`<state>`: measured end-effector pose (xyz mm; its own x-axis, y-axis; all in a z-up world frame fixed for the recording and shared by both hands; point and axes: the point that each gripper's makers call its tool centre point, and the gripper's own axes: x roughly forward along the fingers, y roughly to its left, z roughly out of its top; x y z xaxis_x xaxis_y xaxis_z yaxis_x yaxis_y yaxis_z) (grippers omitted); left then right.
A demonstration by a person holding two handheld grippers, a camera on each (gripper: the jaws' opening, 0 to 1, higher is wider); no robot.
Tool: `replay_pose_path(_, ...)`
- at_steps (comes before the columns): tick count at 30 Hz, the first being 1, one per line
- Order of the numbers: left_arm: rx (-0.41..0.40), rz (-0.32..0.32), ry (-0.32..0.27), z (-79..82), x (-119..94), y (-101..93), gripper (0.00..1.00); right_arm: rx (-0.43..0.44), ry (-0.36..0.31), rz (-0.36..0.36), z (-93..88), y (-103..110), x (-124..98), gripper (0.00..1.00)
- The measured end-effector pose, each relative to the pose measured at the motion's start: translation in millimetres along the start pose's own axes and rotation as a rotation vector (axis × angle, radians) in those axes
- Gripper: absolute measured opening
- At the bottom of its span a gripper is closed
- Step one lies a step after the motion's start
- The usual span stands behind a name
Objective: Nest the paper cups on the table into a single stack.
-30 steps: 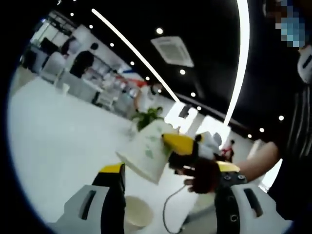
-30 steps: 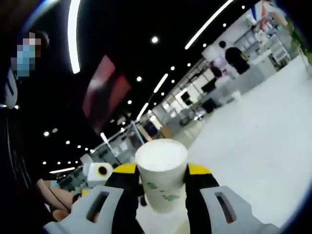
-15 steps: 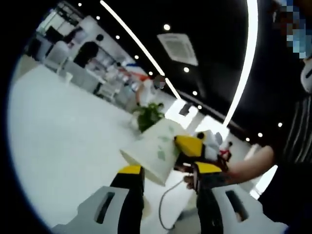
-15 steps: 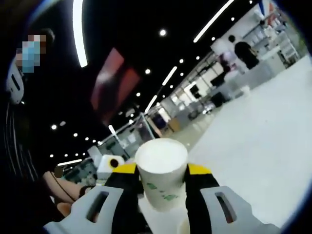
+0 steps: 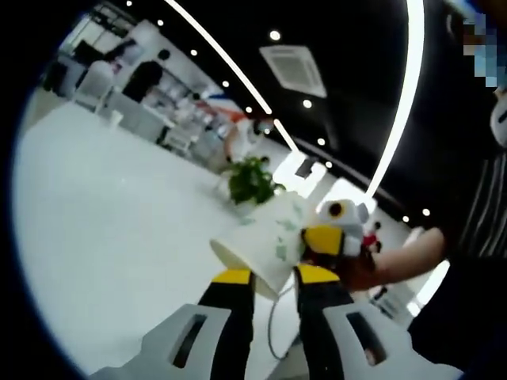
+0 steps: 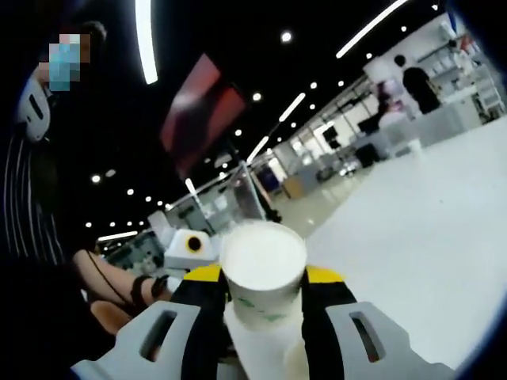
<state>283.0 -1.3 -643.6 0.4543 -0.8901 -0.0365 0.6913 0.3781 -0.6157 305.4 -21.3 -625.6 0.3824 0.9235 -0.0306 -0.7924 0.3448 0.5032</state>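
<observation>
Held cup: white paper cup with green leaf print (image 6: 263,273), clamped between the yellow-tipped jaws of the right gripper (image 6: 264,297); jaws narrow, pressing the cup wall on both sides, pale end facing the camera.
Same cup, left gripper view: tilted, wide end (image 5: 265,241) pointing down-left, just above the tips of the left gripper (image 5: 269,279).
Left gripper: jaws narrowly apart, tips yellow; whether touching the cup rim, cannot tell.
Second cup: white paper wall (image 6: 261,348) low between the right jaws, directly under the held cup; apparently the nesting target, partly hidden.
Surface: white table (image 5: 103,229), glossy.
Handling (judgement): very light, thin-walled, easily crushed or ovalised; coated paper likely a little slippery.
Grip point (judgement): mid-wall or nearer the stiff rolled rim and base; light squeeze only.
Risk (judgement): tilt at entry could jam rim on rim.
</observation>
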Motion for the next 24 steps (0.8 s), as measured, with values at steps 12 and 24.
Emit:
replay_pose_path(12,0.029,-0.009,0.064,-11.0,-5,-0.6,0.12,-0.095,0.093,0.036,-15.1,3,-5,0.34)
replay_pose_path(24,0.087,-0.033,0.157,-18.7,-9,-7.6,0.07,-0.129,0.146,0.07,-24.6,6,-12,0.35)
